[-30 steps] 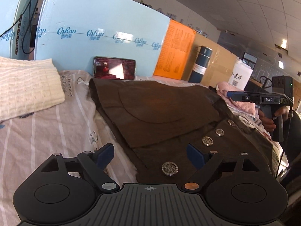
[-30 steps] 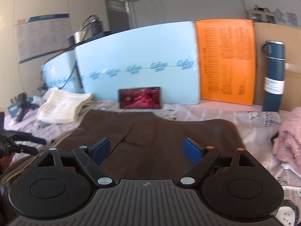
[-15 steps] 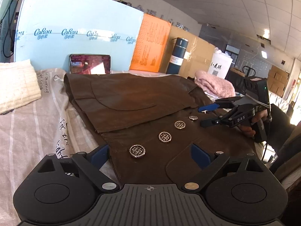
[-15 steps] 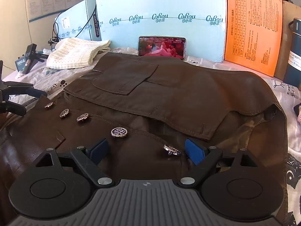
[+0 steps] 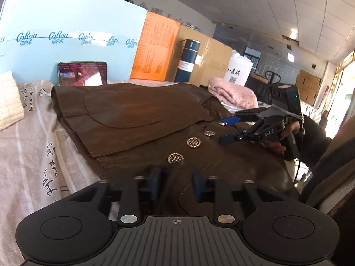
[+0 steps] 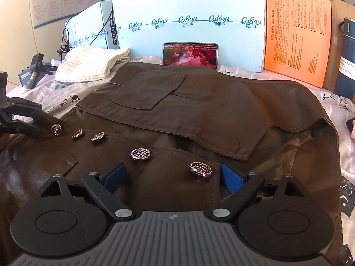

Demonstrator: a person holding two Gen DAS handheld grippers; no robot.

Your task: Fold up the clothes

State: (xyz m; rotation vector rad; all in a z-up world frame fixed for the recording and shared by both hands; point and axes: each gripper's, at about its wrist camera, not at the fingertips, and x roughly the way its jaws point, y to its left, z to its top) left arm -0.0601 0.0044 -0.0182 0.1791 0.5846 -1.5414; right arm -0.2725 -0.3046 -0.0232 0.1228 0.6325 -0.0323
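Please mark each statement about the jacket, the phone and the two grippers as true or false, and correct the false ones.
1. The right gripper is open above the brown jacket. True.
2. The phone has a dark screen. False: its screen shows a reddish picture, and it stands propped against the light-blue board.
3. The left gripper has jacket fabric between its fingers. True.
4. The pink sweater lies on top of the jacket. False: it lies beside the jacket, past its far edge.
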